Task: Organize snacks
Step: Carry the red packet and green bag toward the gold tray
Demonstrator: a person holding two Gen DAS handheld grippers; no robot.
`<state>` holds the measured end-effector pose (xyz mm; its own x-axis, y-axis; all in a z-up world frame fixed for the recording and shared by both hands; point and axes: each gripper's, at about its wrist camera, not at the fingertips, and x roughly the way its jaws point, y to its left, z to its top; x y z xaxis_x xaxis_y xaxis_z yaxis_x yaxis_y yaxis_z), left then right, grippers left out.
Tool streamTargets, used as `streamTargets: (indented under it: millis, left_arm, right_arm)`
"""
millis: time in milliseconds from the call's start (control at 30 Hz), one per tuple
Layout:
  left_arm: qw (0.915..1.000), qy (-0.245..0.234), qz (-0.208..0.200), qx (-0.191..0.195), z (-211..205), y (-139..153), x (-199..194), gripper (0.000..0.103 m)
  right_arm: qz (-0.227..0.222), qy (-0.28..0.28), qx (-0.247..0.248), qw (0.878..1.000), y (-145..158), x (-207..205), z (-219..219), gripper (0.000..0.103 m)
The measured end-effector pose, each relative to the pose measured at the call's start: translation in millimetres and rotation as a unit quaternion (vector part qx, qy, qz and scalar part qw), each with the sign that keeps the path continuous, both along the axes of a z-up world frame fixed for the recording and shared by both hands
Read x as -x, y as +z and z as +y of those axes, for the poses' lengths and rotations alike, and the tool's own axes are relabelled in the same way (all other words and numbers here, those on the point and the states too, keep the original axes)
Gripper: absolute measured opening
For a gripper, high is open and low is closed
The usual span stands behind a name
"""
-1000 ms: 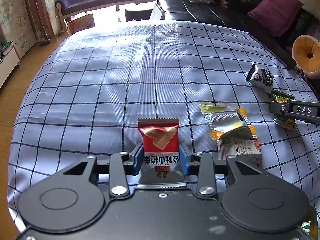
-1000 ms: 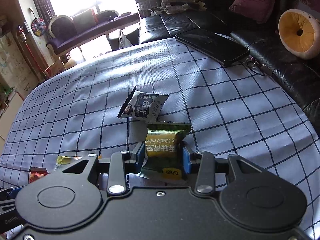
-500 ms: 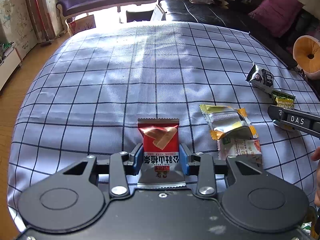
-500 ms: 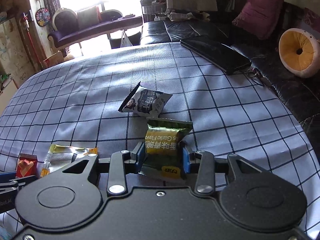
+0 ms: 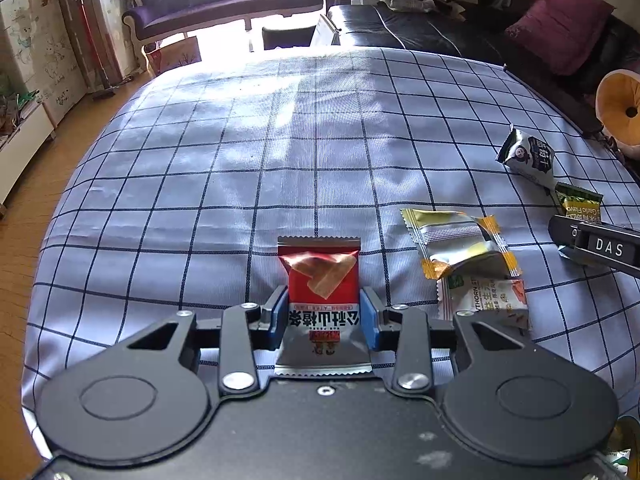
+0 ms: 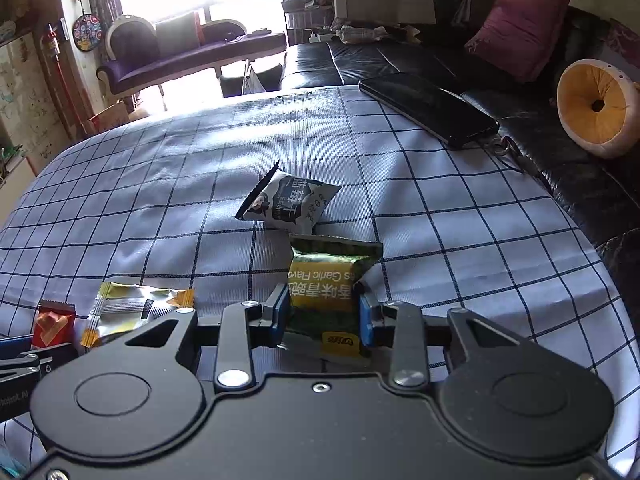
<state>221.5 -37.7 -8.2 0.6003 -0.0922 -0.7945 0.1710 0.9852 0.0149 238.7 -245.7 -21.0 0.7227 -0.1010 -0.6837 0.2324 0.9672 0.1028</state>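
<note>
1. The white snack packet (image 5: 484, 300) is partly hidden beneath the yellow foil packet (image 5: 460, 244) and the left gripper's body.
2. At 3 o'clock, the right gripper (image 5: 600, 246) covers the green garlic snack's (image 5: 580, 206) lower half.
3. The red snack's (image 6: 52, 322) bottom is hidden.

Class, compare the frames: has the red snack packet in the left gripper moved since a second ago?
No. The red snack packet sits on the same checked tablecloth lines, clamped by the left gripper.

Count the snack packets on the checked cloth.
5. Red packet in the left gripper; green packet in the right gripper; yellow packet overlapping a white packet; grey packet beyond. Others may be hidden.
</note>
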Motion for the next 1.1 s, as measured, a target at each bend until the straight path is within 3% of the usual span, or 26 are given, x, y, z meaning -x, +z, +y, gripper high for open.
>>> streamTargets:
  millis: [300, 567, 867, 1100]
  left_arm:
    - [0.9993, 0.001, -0.025, -0.029, -12.0, -3.4, 11.2, 0.038]
    - [0.9993, -0.004, -0.028, -0.025, -10.9, -4.1, 13.1, 0.039]
    - [0.9988, -0.008, -0.041, -0.025, -9.3, -4.2, 16.7, 0.039]
    - [0.9983, -0.012, -0.052, -0.025, -9.2, -1.7, 21.6, 0.035]
  right_arm:
    - [0.016, 0.005, -0.017, 1.0, 4.2, 23.3, -4.8, 0.043]
    - [0.028, 0.008, -0.083, 0.996, 13.7, 62.1, -14.9, 0.042]
    - [-0.004, 0.023, -0.085, 0.996, 34.6, 128.4, -6.8, 0.042]
    - [-0.015, 0.048, -0.075, 0.996, 39.9, 153.8, 10.0, 0.042]
